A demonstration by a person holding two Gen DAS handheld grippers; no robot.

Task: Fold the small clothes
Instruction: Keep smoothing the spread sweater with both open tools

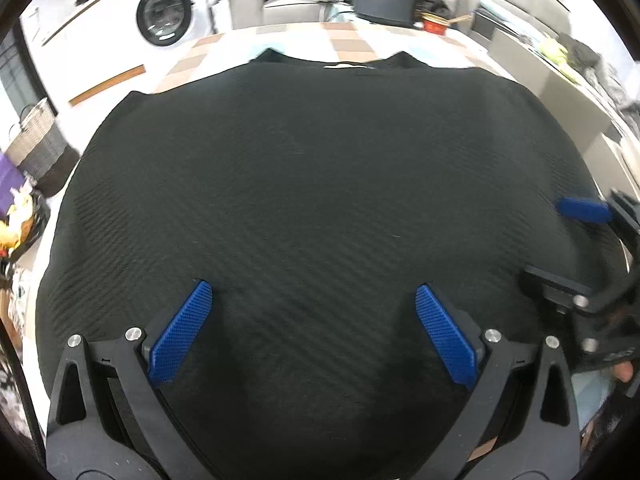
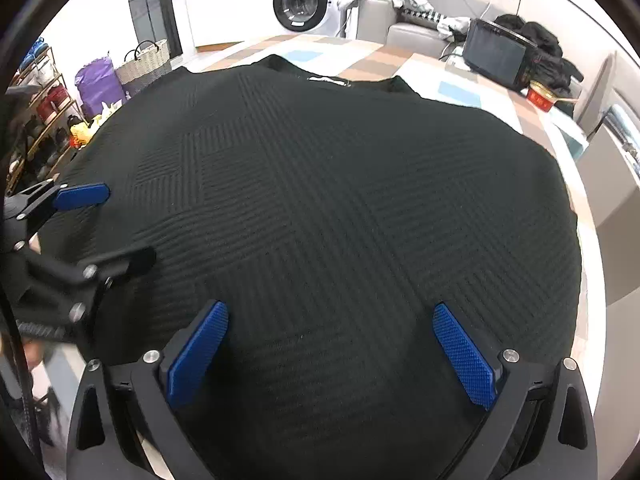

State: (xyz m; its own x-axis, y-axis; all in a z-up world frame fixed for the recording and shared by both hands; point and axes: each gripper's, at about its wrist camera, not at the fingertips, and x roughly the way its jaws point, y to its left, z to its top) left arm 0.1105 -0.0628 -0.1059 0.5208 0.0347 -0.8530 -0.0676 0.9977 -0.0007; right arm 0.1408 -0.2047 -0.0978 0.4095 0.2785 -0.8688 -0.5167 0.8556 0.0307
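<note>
Your black knit top (image 1: 312, 184) lies spread flat over the desk (image 1: 344, 44), covering most of it, neckline at the far edge. The fabric is ribbed, with panels of diagonal and straight lines meeting at angles, clearest in the right wrist view. A small white label (image 2: 329, 79) sits inside the collar; its writing is too small to read. Your left gripper (image 1: 312, 332) hovers over the near hem with fingers spread wide, holding nothing. Your right gripper (image 2: 330, 354) is likewise released, just beside it above the same hem.
</note>
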